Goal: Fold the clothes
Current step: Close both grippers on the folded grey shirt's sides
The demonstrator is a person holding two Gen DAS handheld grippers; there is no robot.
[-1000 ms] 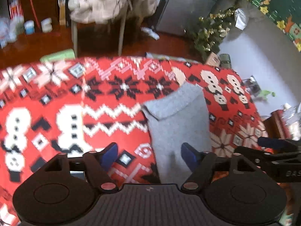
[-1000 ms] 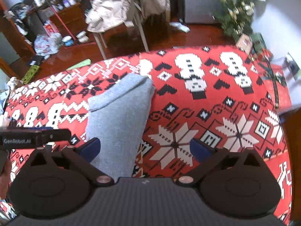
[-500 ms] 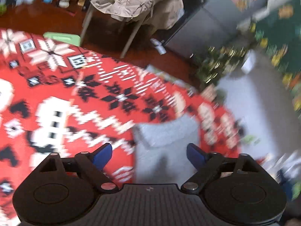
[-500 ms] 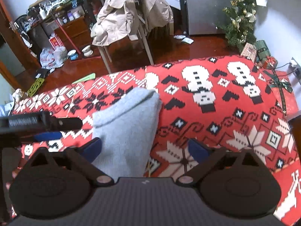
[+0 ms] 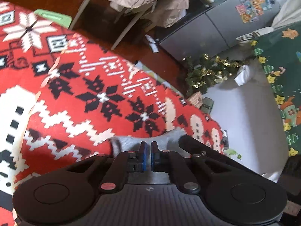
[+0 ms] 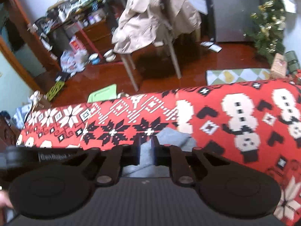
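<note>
On the red snowman-patterned blanket (image 5: 62,128), the left gripper (image 5: 147,151) has nipped nearly shut on the grey garment (image 5: 129,141) at its six o'clock edge (likely for folding). The right gripper (image 6: 146,150) is closing on the same cloth.

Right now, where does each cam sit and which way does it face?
Left wrist: on the left tool, facing down over grey garment on red blanket; own fingers show, nearly together.
Right wrist: on the right tool, closing on the same garment; a hand at the left edge.
Shared: garment, blanket, coat-draped chair, Christmas tree.
</note>
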